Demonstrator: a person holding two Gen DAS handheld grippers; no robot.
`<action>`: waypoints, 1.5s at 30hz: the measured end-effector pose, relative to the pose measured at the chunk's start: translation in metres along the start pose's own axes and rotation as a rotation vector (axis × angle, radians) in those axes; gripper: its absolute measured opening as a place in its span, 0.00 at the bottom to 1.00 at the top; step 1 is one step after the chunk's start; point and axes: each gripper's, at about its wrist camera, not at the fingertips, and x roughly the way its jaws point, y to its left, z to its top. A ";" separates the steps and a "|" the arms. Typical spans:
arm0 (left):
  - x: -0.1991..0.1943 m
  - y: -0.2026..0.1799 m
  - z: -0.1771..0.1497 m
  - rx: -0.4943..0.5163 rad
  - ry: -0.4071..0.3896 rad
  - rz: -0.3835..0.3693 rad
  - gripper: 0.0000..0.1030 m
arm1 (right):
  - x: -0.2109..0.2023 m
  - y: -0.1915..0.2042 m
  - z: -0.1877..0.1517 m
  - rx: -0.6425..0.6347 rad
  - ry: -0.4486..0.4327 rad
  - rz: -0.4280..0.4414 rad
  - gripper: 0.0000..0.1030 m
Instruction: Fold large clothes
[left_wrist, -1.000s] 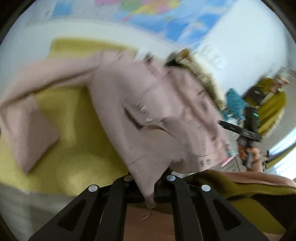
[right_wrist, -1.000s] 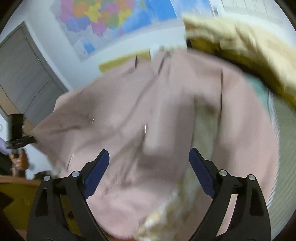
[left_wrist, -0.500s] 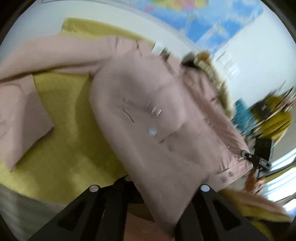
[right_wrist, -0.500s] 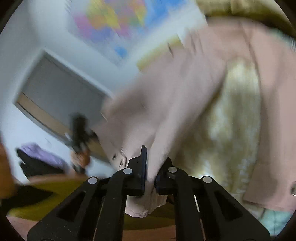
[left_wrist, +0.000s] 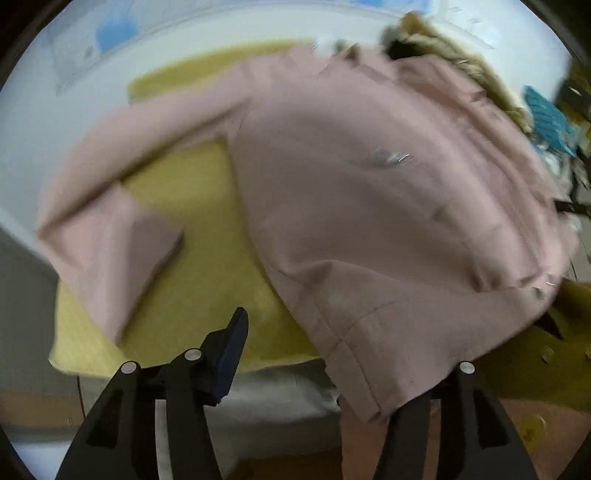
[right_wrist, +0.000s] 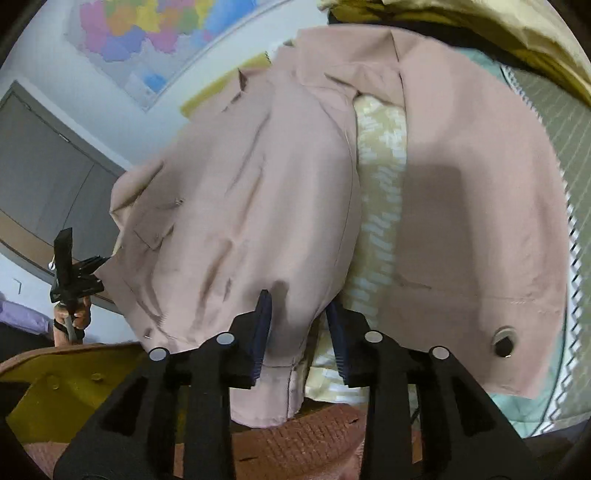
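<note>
The pink coat (left_wrist: 369, 206) lies ahead of both tongs, left tongs (left_wrist: 321, 354) and right tongs (right_wrist: 299, 328) now parted wide, having let go.

Both wrist cameras look forward and down from close above the pink cotton coat (left_wrist: 369, 192) (right_wrist: 240, 206); the right view also catches the left gripper (right_wrist: 74, 273).

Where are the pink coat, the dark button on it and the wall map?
pink coat (right_wrist: 240, 221): right wrist view, on its front panel.
dark button (right_wrist: 503, 341): right wrist view, on the button's centre, near the coat's lower hem.
wall map (right_wrist: 147, 33): right wrist view, on its coloured regions.
</note>
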 end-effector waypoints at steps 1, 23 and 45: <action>-0.020 -0.002 0.000 0.041 -0.068 -0.037 0.62 | -0.009 0.006 0.005 -0.023 -0.025 -0.022 0.56; -0.088 0.015 0.027 0.084 -0.483 -0.112 0.88 | 0.114 0.094 0.187 -0.538 -0.132 -0.363 0.66; 0.210 0.035 0.324 -0.080 -0.053 0.026 0.06 | 0.174 0.044 0.266 -0.413 -0.068 -0.402 0.04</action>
